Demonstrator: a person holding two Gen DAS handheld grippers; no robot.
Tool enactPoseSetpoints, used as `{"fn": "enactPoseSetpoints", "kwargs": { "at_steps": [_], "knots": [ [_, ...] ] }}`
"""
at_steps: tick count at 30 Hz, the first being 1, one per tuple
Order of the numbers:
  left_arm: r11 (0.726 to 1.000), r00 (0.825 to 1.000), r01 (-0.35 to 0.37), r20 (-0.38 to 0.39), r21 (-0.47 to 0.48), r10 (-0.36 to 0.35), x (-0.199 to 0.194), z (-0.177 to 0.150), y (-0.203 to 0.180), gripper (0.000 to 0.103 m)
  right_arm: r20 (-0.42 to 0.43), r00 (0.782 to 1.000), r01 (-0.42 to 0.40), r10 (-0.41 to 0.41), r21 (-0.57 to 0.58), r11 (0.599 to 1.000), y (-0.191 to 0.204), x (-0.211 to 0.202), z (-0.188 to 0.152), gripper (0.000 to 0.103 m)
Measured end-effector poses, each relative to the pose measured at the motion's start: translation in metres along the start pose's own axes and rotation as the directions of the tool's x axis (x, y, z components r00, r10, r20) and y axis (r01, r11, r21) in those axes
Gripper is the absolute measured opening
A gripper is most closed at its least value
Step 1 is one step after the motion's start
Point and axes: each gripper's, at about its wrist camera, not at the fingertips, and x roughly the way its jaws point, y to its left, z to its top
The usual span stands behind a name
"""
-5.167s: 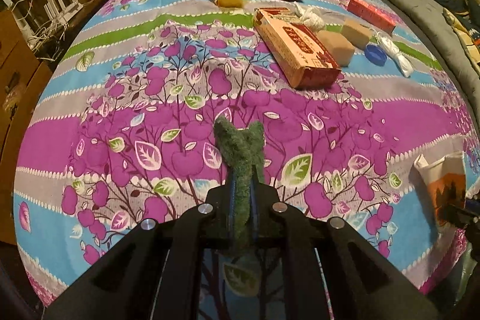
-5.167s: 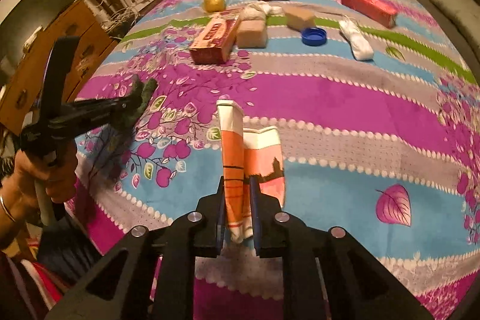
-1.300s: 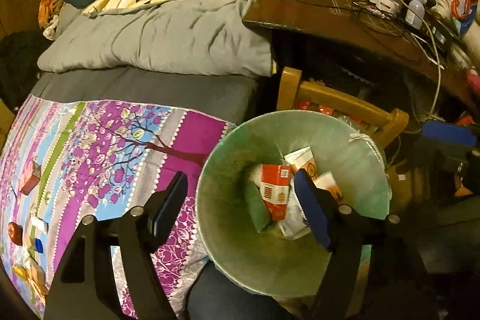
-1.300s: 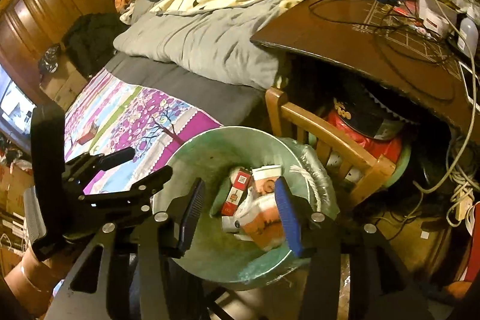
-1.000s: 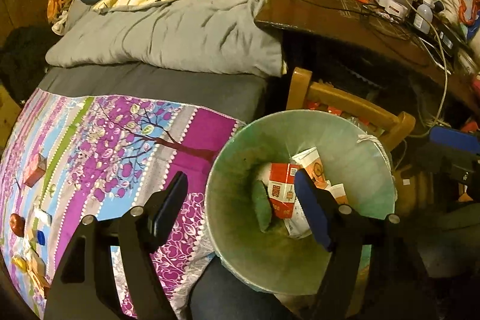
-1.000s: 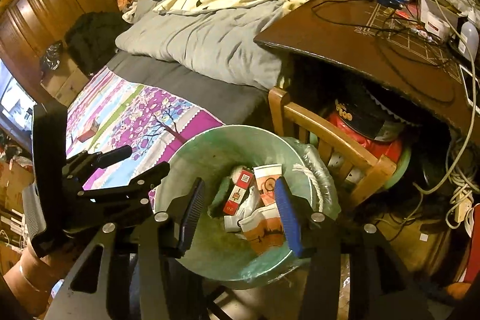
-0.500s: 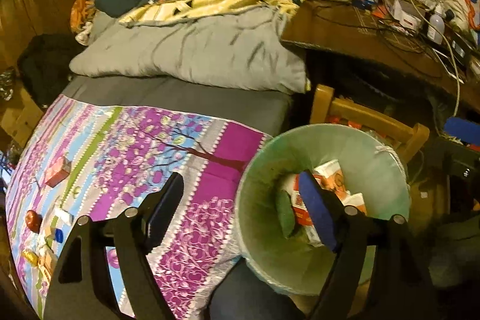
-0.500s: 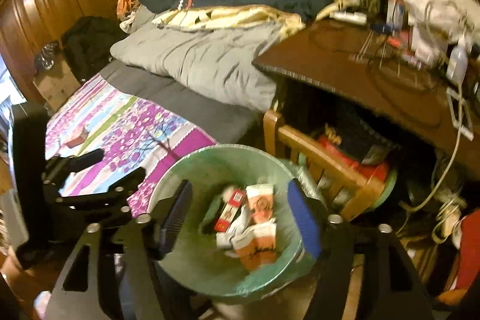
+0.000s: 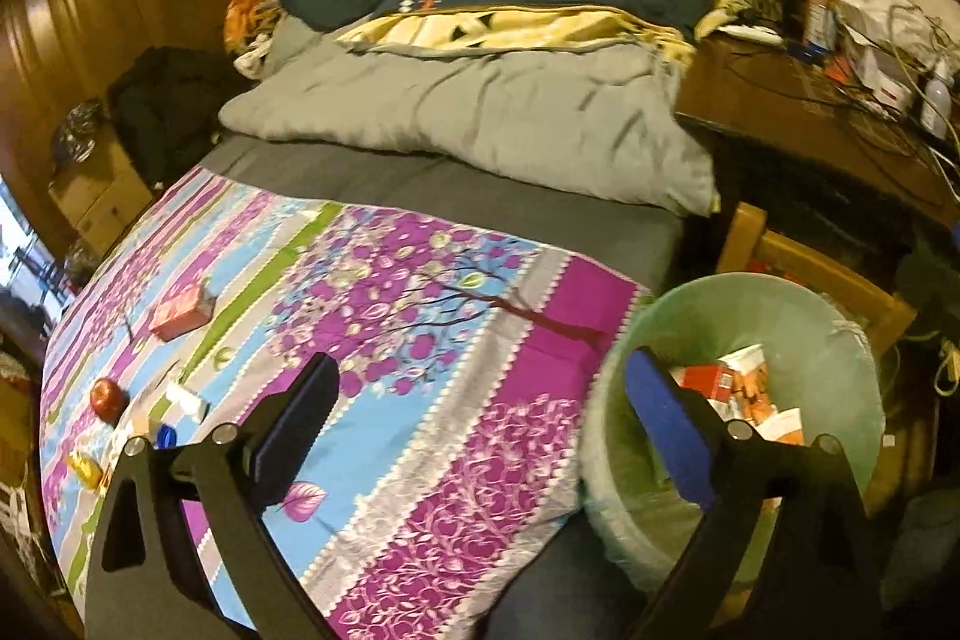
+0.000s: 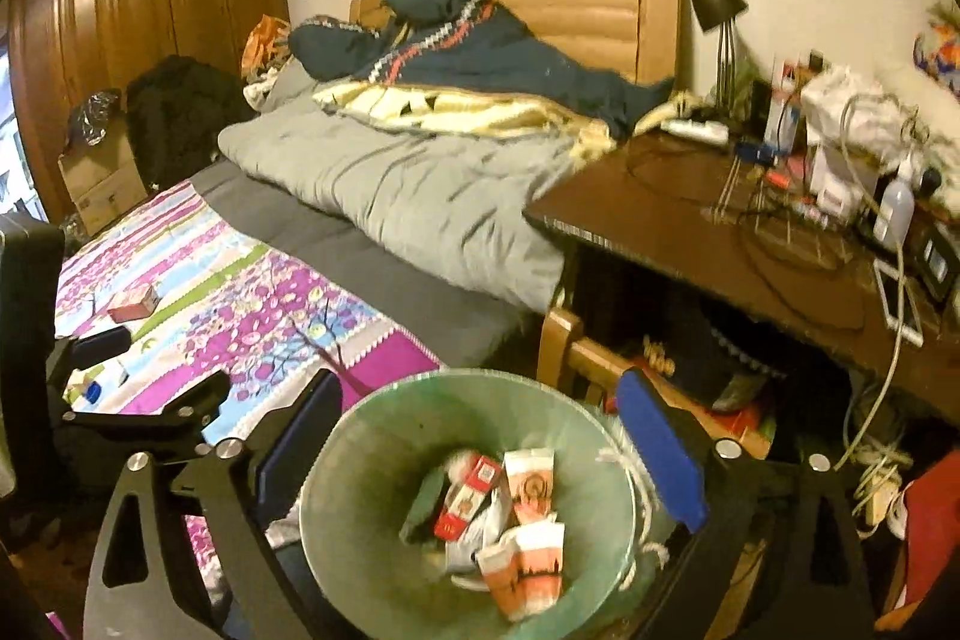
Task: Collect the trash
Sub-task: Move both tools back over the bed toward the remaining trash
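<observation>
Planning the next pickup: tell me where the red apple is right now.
In the left wrist view the red apple lies far left on the patterned bedspread, beside a blue bottle cap and below a red box.

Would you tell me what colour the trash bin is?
Pale green bin, clearest in the right wrist view.

I see the pale green trash bin (image 10: 360, 466) standing upright just beside the bed's corner, holding a heap of orange-and-white cartons (image 10: 528, 484), a red box (image 10: 465, 499) and a dark green scrap (image 10: 420, 511). Still out on the patterned bedspread (image 9: 420, 400), well apart from the bin, lie a red box (image 9: 180, 319), a red apple (image 9: 107, 397), a blue cap (image 9: 165, 437), a white wad (image 9: 189, 400) and a yellow wrapper (image 9: 84, 467).
</observation>
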Motion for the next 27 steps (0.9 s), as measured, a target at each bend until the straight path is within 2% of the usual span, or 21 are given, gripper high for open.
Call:
{"fn": "enactPoseSetpoints", "kwargs": {
  "at_steps": [3,8,14,17,21,23,27],
  "knots": [
    [0.999,1.000,-0.029,0.009,-0.028,0.029,-0.002,-0.008,0.017,0.097,0.040,0.999,0.012,-0.011,-0.030,0.999,0.014,-0.002,0.004,0.098],
    [0.990,0.995,-0.095,0.002,-0.102,0.096,0.000,-0.027,0.058,0.097,0.031,0.999,-0.019,0.021,-0.057,0.998,0.047,0.009,0.009,0.098],
    [0.948,0.978,-0.210,-0.061,-0.240,0.201,0.010,-0.059,0.128,0.097,0.041,0.994,-0.098,0.103,-0.109,0.989,0.109,0.024,0.014,0.098],
    [0.912,0.964,-0.267,-0.101,-0.312,0.247,0.013,-0.079,0.167,0.097,0.034,0.987,-0.152,0.159,-0.145,0.978,0.148,0.033,0.015,0.098],
    [0.847,0.936,-0.353,-0.169,-0.398,0.310,0.016,-0.108,0.222,0.097,0.014,0.971,-0.229,0.238,-0.222,0.948,0.204,0.043,0.012,0.098],
    [0.811,0.921,-0.388,-0.205,-0.437,0.330,0.017,-0.124,0.247,0.097,-0.007,0.960,-0.270,0.279,-0.282,0.921,0.238,0.049,0.008,0.098],
    [0.719,0.878,-0.479,-0.289,-0.503,0.383,0.018,-0.164,0.299,0.097,-0.050,0.934,-0.343,0.353,-0.396,0.852,0.304,0.058,-0.005,0.098]
  ]
}}
